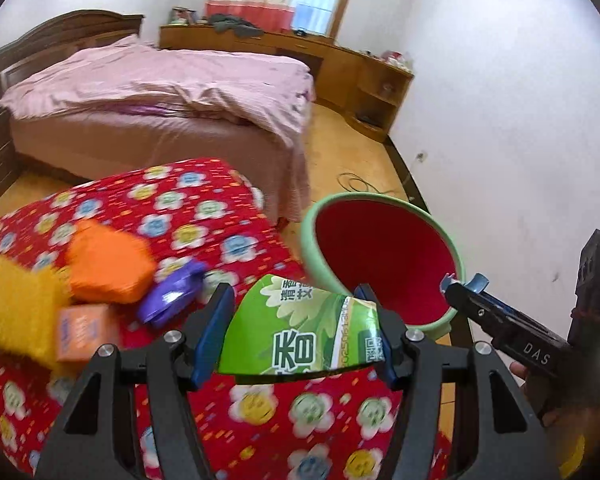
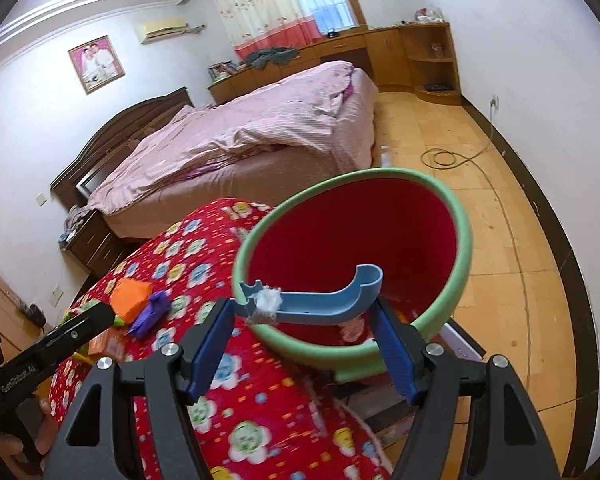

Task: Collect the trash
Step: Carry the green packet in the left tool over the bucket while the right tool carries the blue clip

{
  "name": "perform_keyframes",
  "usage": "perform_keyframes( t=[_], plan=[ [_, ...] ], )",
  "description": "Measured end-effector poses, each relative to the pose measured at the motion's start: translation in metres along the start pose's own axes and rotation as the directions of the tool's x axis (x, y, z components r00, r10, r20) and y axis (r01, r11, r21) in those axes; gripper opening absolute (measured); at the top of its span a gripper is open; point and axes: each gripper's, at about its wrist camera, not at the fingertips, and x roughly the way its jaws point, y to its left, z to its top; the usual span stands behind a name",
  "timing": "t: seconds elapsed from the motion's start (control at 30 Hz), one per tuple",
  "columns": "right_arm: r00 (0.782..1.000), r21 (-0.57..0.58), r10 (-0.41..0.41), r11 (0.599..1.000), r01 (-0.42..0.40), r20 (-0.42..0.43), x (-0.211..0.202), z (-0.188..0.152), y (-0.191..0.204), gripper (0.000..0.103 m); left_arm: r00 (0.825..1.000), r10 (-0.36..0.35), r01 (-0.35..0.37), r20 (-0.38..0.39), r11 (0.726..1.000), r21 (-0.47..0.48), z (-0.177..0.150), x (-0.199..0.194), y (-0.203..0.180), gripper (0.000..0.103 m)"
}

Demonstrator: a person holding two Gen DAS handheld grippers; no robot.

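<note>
Left wrist view: my left gripper (image 1: 298, 330) is clamped on a green wrapper (image 1: 304, 328), pads pressing both its edges, over the flowered red cloth of the bench (image 1: 260, 420). The bin (image 1: 380, 256), green-rimmed and red inside, sits tilted just beyond the wrapper, mouth toward me.

In the right wrist view, my right gripper (image 2: 300, 336) is closed on the bin's blue handle (image 2: 320, 300), carrying the bin (image 2: 466, 240) clear of the bench edge.

Risks, as I judge them: the wrapper is thin and pinched only at its sides; a quick swing could let it slip short of the rim. The bin hangs from one handle and may rock away or spill. More trash remains on the bench: orange packet (image 1: 108, 264), purple wrapper (image 1: 168, 294), yellow item (image 1: 18, 312), small orange box (image 1: 84, 332).

Pose: both grippers point downward at a slant, side by side, the right one visible at the left view's edge (image 1: 464, 286).
</note>
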Motion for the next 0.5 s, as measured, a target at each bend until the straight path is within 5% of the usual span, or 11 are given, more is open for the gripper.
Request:
perform_keyframes(
  t=[0.5],
  plan=[
    [0.997,0.087,-0.075,0.993,0.077,-0.023,0.027,0.014,-0.064,0.072,0.993,-0.080,0.091,-0.091,0.988,0.128,0.025,0.107,-0.055,0.062]
  ],
)
